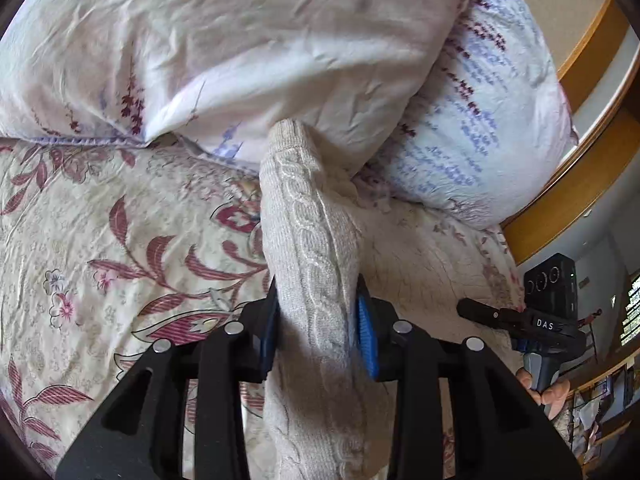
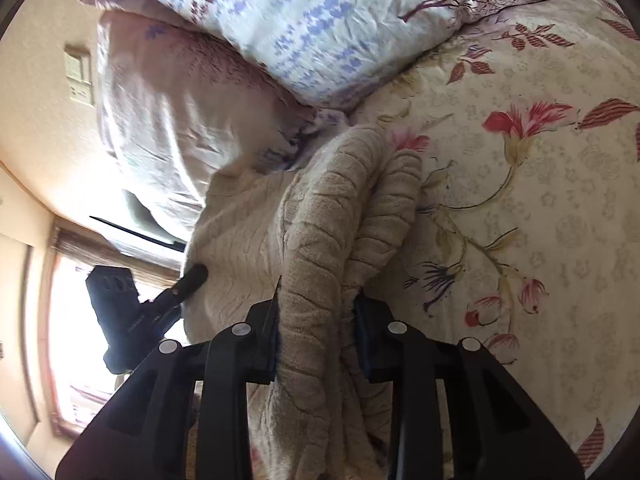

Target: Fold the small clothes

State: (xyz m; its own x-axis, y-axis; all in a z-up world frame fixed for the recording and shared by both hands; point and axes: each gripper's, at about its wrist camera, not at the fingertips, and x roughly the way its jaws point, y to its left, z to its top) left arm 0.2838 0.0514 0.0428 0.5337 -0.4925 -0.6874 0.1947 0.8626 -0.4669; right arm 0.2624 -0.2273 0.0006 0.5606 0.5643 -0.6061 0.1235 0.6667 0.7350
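Note:
A beige cable-knit sweater (image 1: pixel 308 248) lies on a floral bedsheet (image 1: pixel 120 248). My left gripper (image 1: pixel 318 320) is shut on a bunched fold of it, the knit running up between the blue pads toward the pillows. My right gripper (image 2: pixel 316 328) is shut on another bunched part of the same sweater (image 2: pixel 332 216), with folds spilling over the fingers. The rest of the sweater spreads flat to the left in the right wrist view. The right gripper also shows at the right edge of the left wrist view (image 1: pixel 472 308), and the left gripper shows at the left of the right wrist view (image 2: pixel 192 278).
Two pillows (image 1: pixel 240 48) (image 1: pixel 480 128) lie just beyond the sweater at the head of the bed. A wooden bed frame (image 1: pixel 560 192) runs behind them. A bright window (image 2: pixel 72 340) and a wall (image 2: pixel 40 120) lie past the bed's side.

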